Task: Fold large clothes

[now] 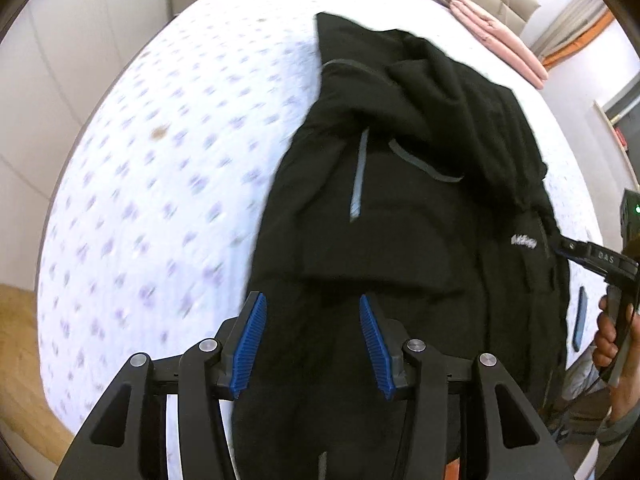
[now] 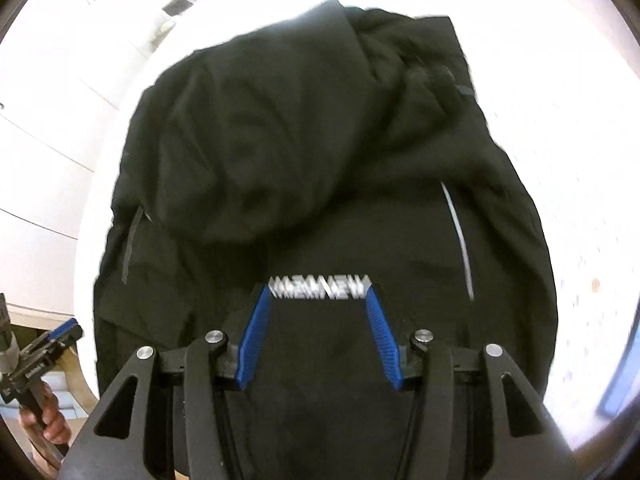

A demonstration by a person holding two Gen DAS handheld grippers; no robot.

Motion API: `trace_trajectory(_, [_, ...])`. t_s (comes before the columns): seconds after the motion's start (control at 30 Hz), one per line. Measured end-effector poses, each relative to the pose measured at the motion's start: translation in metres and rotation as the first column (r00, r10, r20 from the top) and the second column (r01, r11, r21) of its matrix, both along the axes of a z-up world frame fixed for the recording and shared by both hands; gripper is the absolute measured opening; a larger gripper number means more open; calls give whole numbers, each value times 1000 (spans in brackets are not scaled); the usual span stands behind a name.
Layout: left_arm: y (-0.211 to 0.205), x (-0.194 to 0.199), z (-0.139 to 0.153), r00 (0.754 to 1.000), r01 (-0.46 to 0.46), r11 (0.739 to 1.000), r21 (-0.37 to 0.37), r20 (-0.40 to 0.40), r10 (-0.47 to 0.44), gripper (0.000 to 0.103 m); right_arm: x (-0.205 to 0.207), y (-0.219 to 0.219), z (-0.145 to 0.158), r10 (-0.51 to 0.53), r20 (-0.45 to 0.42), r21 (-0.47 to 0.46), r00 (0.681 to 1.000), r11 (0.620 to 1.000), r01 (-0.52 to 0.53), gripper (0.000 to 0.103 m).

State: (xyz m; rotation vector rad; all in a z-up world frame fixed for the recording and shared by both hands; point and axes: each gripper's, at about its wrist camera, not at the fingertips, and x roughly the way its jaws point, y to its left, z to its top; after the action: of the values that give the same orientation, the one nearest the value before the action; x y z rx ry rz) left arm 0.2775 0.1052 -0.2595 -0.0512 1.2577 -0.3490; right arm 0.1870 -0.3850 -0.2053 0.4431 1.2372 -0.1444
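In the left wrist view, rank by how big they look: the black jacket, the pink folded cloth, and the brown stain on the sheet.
1. black jacket, covering much of the bed
2. pink folded cloth, a narrow strip; it lies far from the camera, so its true size is unsure
3. brown stain, a tiny spot

Both wrist cameras are looking steeply down along their own blue-padded fingers at a black jacket (image 1: 400, 208) spread on a white, purple-dotted bedsheet (image 1: 160, 184). The left wrist view is sitting over the jacket's left side, facing up the bed toward the pink pillow (image 1: 500, 36), with the right gripper (image 1: 576, 250) showing at its right edge. The right wrist view is hanging close over the jacket's middle, catching the left gripper (image 2: 66, 330) at its lower left. Both views are sharing the jacket and sheet.
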Motion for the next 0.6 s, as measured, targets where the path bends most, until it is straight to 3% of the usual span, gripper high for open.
trace_trajectory(0.13, [17,-17,-19,999,-35,999,17,12,34,52,-22,13,-11,16,0,-43,1000,999,-16,54])
trace_trajectory(0.47, [36,-75,-29,983,-82,996,-20,166,84,52,-118,-7,-18,-21,96,-122,995,992,33,54])
trace_trajectory(0.6, [50,-112,-21,977,-125,992,-6,173,124,52,-172,-29,-6,-105,131,-72,986,991,115,54])
